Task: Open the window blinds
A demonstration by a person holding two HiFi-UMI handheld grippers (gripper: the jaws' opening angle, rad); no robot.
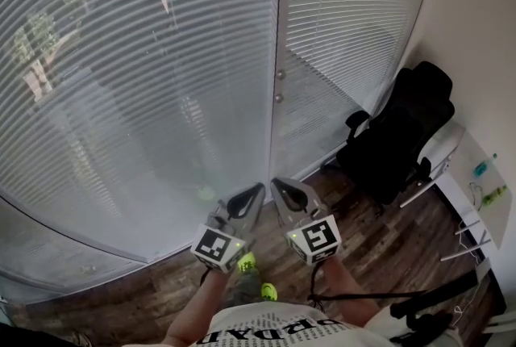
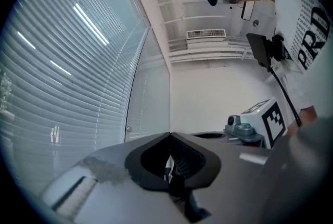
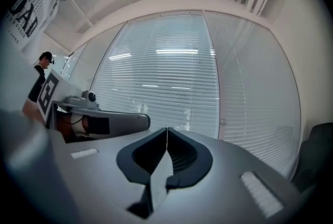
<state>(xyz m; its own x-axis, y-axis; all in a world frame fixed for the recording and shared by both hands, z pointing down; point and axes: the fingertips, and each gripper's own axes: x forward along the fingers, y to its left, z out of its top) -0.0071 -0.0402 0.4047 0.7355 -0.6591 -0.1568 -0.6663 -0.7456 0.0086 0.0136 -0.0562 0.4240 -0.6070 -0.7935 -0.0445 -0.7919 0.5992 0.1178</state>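
Observation:
White slatted window blinds (image 1: 137,87) hang lowered over a wide pane, with a narrower blind (image 1: 347,22) over the pane to its right; the slats let some daylight through. My left gripper (image 1: 256,190) and right gripper (image 1: 276,185) are side by side in front of the frame post (image 1: 276,71), short of the blinds. Both are shut, tips meeting, with nothing between them. In the left gripper view the left gripper (image 2: 169,134) points along the blinds (image 2: 67,72). The right gripper (image 3: 166,129) faces the blinds (image 3: 161,77) squarely.
A black office chair (image 1: 399,135) stands at the right by the wall, beside a white desk (image 1: 476,184) with small items. Two round knobs (image 1: 279,85) sit on the frame post. Wood flooring (image 1: 387,248) lies below. Cables trail at lower right.

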